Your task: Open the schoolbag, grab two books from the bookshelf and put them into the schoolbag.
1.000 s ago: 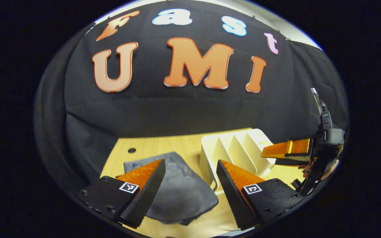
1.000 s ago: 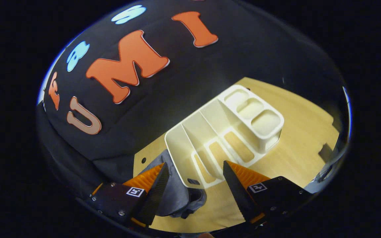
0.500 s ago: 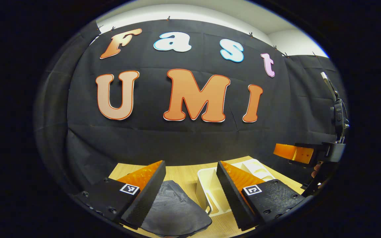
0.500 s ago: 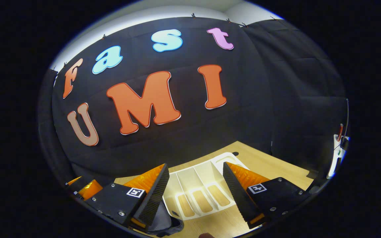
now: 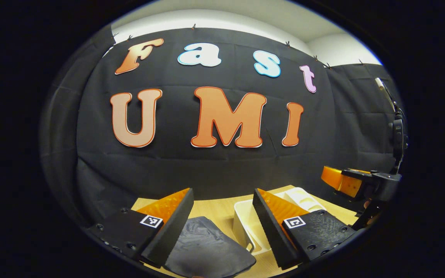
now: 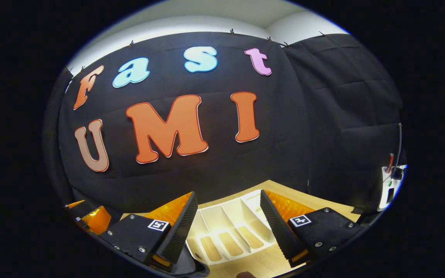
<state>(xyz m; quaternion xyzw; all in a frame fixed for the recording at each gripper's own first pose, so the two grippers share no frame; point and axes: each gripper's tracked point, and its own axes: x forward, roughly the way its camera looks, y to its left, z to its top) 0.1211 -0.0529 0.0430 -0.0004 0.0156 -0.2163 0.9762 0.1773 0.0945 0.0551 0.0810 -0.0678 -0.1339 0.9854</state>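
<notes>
Both cameras have tipped up since a second ago, so the booth wall now takes most of each view and the tabletop has sunk to the bottom edge. Low in the left gripper view, the dark grey schoolbag lies flat on the light wooden table, between the two fingers of the left gripper as seen from its camera; whether it is open or zipped cannot be told. Just beside the bag, to its right in that view, stands the cream bookshelf, partly hidden by the finger on that side. The left gripper's fingers stand wide apart and grip nothing. In the right gripper view the right gripper is likewise spread and empty, and the bookshelf shows between its fingers with its slots bare. At the far right of the left gripper view the right gripper hangs above the table's edge
</notes>
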